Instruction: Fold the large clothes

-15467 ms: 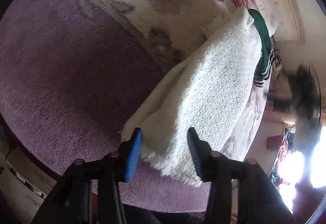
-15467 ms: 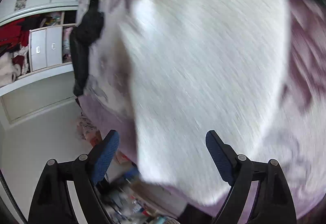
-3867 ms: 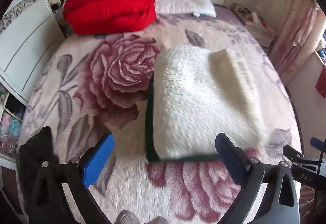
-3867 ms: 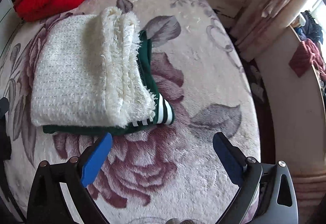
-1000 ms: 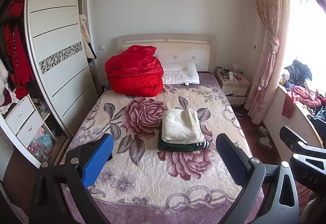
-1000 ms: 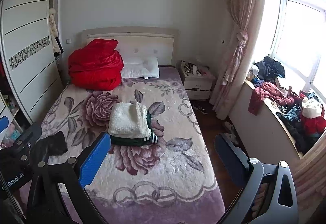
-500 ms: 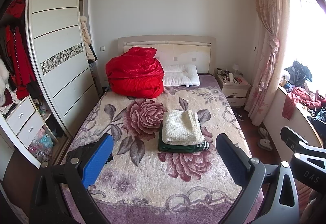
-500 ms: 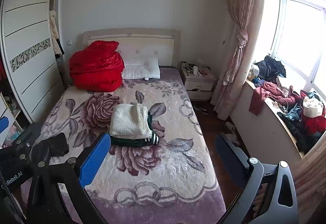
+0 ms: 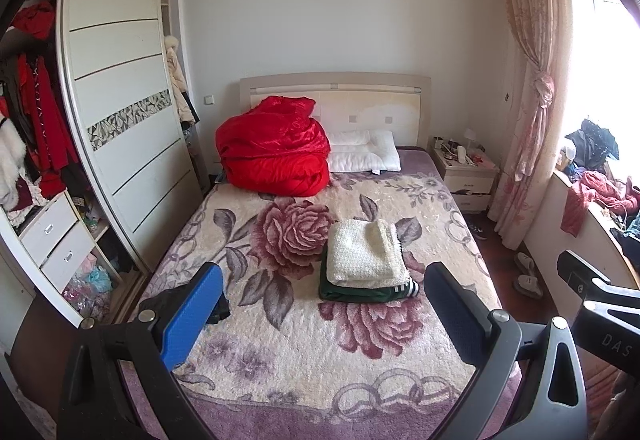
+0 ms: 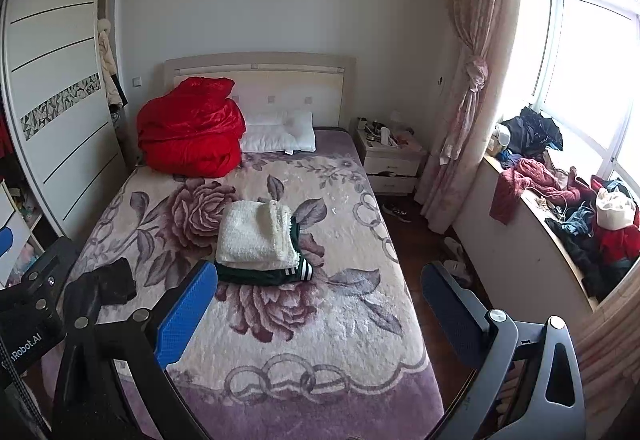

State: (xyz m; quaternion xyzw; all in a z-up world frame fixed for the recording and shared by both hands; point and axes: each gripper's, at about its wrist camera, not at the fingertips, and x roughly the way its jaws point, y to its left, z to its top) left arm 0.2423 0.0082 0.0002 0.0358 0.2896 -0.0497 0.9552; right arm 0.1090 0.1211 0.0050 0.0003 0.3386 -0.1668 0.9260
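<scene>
Both grippers stand back at the bed's foot, left gripper (image 9: 320, 314) and right gripper (image 10: 316, 310) wide open, empty. Folded cream sweater (image 9: 362, 254) atop green garment (image 9: 360, 290) mid-bed. Unfolded black garment (image 10: 104, 286) at 9 o'clock, left gripper nearer.

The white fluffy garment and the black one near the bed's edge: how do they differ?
The white fluffy garment is folded into a neat rectangle; the black garment lies crumpled and unfolded. The white one rests on a folded green garment mid-bed; the black one lies directly on the floral blanket near the wardrobe-side edge. Both hand-held grippers are clear of them.
</scene>
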